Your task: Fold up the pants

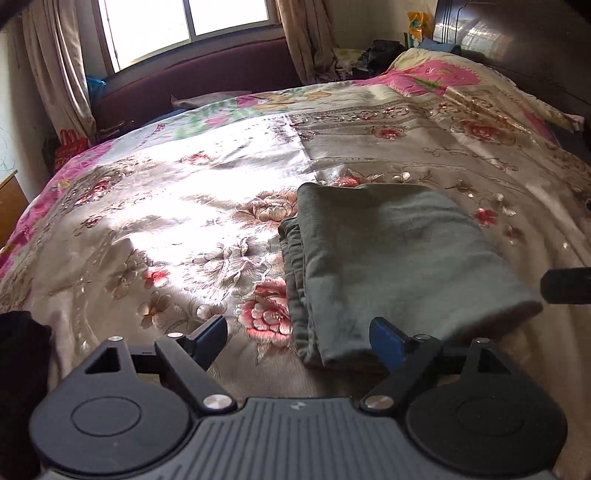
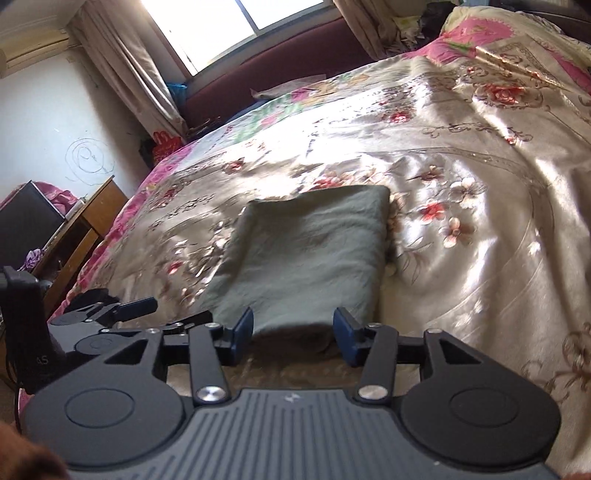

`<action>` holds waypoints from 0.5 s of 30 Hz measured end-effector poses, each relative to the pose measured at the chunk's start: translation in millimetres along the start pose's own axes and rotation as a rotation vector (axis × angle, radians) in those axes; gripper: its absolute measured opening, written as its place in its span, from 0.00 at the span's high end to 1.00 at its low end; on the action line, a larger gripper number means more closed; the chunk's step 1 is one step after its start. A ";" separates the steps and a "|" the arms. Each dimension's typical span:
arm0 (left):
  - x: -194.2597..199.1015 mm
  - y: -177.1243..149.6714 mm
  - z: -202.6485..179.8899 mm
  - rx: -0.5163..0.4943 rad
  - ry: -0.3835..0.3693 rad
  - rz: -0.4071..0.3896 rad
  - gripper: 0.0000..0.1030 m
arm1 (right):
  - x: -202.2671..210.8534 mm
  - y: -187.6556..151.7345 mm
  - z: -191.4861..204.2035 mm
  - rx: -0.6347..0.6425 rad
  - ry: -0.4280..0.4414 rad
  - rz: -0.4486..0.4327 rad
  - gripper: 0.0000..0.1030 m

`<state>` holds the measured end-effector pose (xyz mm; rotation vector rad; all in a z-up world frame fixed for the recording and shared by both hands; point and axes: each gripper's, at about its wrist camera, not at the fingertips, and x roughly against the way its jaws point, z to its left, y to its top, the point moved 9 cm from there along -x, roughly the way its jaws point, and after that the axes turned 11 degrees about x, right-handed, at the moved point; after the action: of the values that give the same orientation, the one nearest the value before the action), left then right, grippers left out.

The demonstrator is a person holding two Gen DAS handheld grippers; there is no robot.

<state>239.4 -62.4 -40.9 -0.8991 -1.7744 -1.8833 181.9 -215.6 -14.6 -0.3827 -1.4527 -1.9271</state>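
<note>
Left gripper [image 1: 299, 341] jaws wide apart, empty; right gripper [image 2: 293, 336] parted, empty. Grey-green pants [image 2: 306, 254], soft matte cloth, folded rectangle, near bed's front edge on glossy floral satin bedspread [image 2: 480, 206]. Curtained window [image 1: 184, 26] beyond.

Home bedroom. Big bed [image 1: 155, 206] takes up most of both views, covered in a shiny floral bedspread [image 2: 461, 229] with pink borders. Window [image 1: 184, 26] with beige curtains [image 1: 55, 74] behind it, dark red padded bench [image 1: 192, 85] under the sill. Wooden desk [image 2: 96, 210] against a white wall with scribbles [image 2: 88, 158] on it. Clutter of clothes and bags [image 1: 380, 55] in the far corner. Lived-in, daylight only.
</note>
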 end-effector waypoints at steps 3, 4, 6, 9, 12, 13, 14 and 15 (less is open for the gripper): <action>23.7 -9.9 -4.2 -0.008 -0.005 -0.023 0.04 | 11.6 -9.3 16.9 0.006 0.007 -0.009 0.52; 31.3 -11.7 -5.3 -0.008 -0.002 -0.037 0.03 | 15.3 -10.9 20.9 0.008 0.008 -0.016 0.52; 44.1 -15.5 -5.3 0.001 0.005 -0.063 0.02 | 22.9 -15.2 28.2 0.005 0.010 -0.026 0.52; 56.1 -20.8 -3.2 0.014 0.012 -0.078 0.02 | 31.4 -20.4 36.5 0.007 0.016 -0.031 0.52; 63.2 -26.0 0.0 0.032 0.019 -0.085 0.01 | 36.2 -25.1 42.0 0.014 0.015 -0.026 0.52; 65.4 -28.5 1.9 0.042 0.022 -0.086 0.01 | 37.1 -26.2 43.0 0.014 0.015 -0.025 0.52; 66.6 -30.2 2.8 0.049 0.026 -0.085 0.00 | 38.8 -28.7 45.5 0.017 0.015 -0.024 0.52; 67.9 -32.6 3.6 0.053 0.028 -0.085 0.00 | 39.3 -30.1 46.7 0.020 0.014 -0.023 0.51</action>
<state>169.6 -45.7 -18.0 -0.7859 -1.8636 -1.8820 125.6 -181.4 2.6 -0.3440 -1.4723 -1.9278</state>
